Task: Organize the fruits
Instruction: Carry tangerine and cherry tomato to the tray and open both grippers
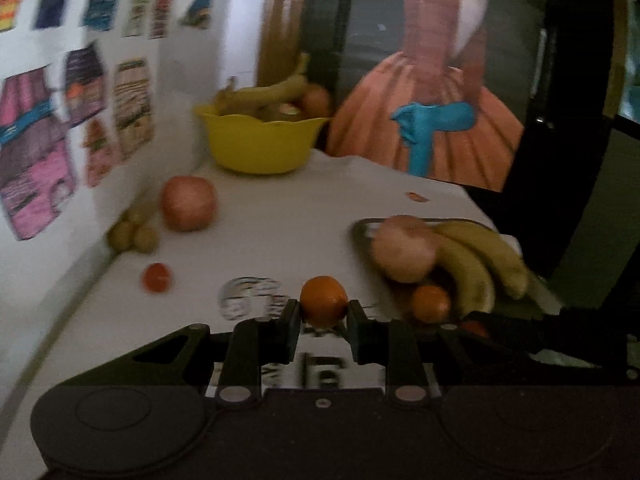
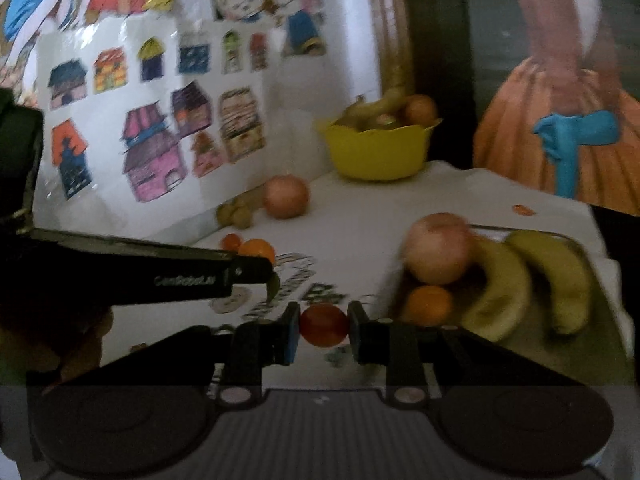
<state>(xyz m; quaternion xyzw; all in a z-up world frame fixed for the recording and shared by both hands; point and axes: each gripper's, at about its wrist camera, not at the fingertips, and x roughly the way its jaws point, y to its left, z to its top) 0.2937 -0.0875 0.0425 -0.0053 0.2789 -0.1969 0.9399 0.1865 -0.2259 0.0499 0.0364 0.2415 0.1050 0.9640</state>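
L gripper (image 1: 323, 322): jaws clamped on small orange (image 1: 323, 306), pads pressing both sides, fruit lifted clear of white table (image 1: 280, 216). Also seen from R wrist view at left, orange poking past its tip.

R gripper (image 2: 323, 330): jaws clamped on red tomato (image 2: 323, 325), held just beside near-left corner of tray (image 2: 576, 242).

Tray sits at right edge of table, nearer front. On it: pale apple (image 2: 438, 254) at far-left part, 2nd orange (image 2: 429, 305) in front of apple, touching or nearly so, 2 bananas (image 2: 532, 282) curved side by side to the right.

Loose on table along left edge, by wall: red apple (image 1: 188, 208), cluster of small brownish-green fruits (image 1: 134, 232) just beside it toward front, another tomato (image 1: 157, 277) nearer still, apart from cluster.

Yellow bowl (image 1: 260, 146) at far-left corner of table, holding banana, an orange-coloured fruit, others too blurred to ID.

Small orange-red speck (image 1: 417, 197) toward far-right part of table; cannot tell what.

Printed black-and-white marks (image 1: 252, 298) on table surface under grippers. Coloured house drawings (image 2: 152, 152) on wall at left. Frames motion-blurred.
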